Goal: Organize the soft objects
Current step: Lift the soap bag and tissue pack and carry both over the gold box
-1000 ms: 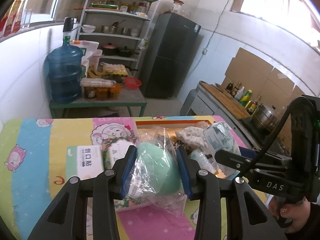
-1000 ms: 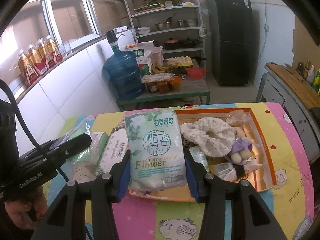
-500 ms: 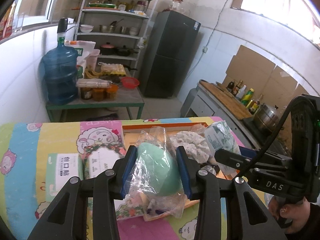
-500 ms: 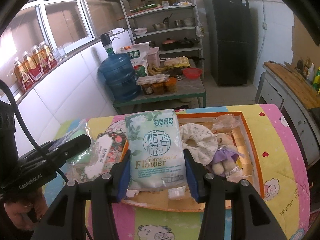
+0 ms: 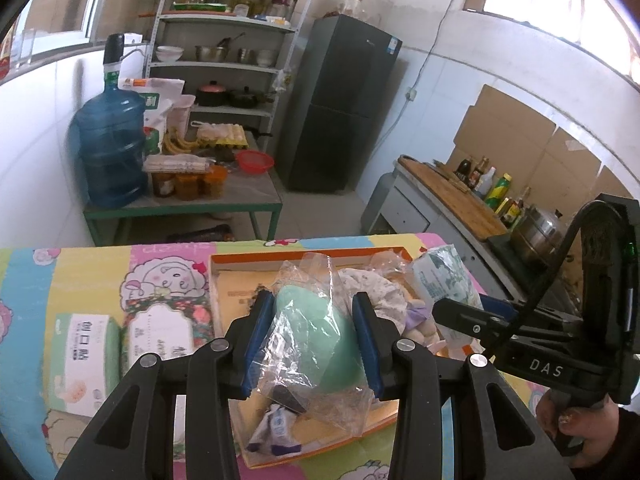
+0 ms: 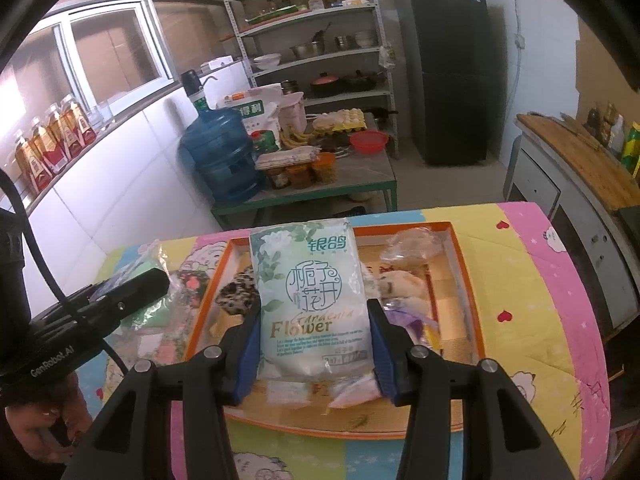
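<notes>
My left gripper [image 5: 314, 334] is shut on a green sponge in a clear plastic bag [image 5: 320, 340] and holds it above the near left part of the orange tray [image 5: 256, 258]. My right gripper [image 6: 314, 338] is shut on a white-green tissue pack marked "Flower" [image 6: 310, 296], held upright above the tray [image 6: 460, 256]. Inside the tray lie a patterned cloth [image 6: 236, 294], a small plush toy [image 6: 400, 284] and small packets [image 5: 274, 426]. Each gripper shows in the other's view, the right gripper [image 5: 460, 312] to my right and the left gripper [image 6: 132, 292] to my left.
The tray sits on a table with a colourful cartoon cloth [image 6: 560, 304]. Two tissue packs [image 5: 86, 356] lie left of the tray. Beyond the table stand a low green table with a water jug [image 5: 110, 156], a shelf rack, a fridge [image 5: 340, 104] and a counter at right.
Both grippers have moved forward and right over the tray with their loads. The tissue packs on the cloth have slid to the left in the left wrist view.
</notes>
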Available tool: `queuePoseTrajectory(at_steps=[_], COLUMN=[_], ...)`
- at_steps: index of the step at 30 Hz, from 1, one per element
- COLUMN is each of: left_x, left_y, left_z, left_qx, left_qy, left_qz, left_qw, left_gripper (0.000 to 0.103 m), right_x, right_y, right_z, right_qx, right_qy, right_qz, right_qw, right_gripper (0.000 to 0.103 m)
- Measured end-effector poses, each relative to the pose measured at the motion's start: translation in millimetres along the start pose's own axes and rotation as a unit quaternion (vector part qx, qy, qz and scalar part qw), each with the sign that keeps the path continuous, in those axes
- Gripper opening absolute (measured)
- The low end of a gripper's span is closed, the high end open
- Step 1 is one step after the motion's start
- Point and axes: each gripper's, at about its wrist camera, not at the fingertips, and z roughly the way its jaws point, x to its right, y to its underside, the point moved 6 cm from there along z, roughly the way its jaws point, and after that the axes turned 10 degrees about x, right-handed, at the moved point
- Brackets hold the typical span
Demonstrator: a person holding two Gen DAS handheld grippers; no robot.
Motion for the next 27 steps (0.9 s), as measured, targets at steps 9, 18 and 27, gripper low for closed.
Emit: queuePoseTrajectory(at_steps=[9, 18, 27], left_x=[17.7, 31.1, 37.5], left_y=[3.6, 2.9, -1.8], left_z=[21.1, 43.2, 68.0], left_qx=[-0.010, -0.014, -0.016], left_qy=[-0.006, -0.011, -0.022], left_qz=[-0.001, -0.005, -0.006], left_qw=[0.9999, 0.9998, 0.9996], left_gripper=[0.041, 0.041, 0.041], right_x=[31.4, 57.3, 74.1], right_y=[-2.1, -7.5, -11.3], right_z=[5.7, 15.4, 32.2], right_qx=[-0.003, -0.005, -0.016], right_qy=[0.000, -0.004, -0.009], right_qz=[0.009, 0.016, 0.018], right_qw=[1.000, 1.000, 1.000], right_gripper=[0.049, 0.049, 0.049])
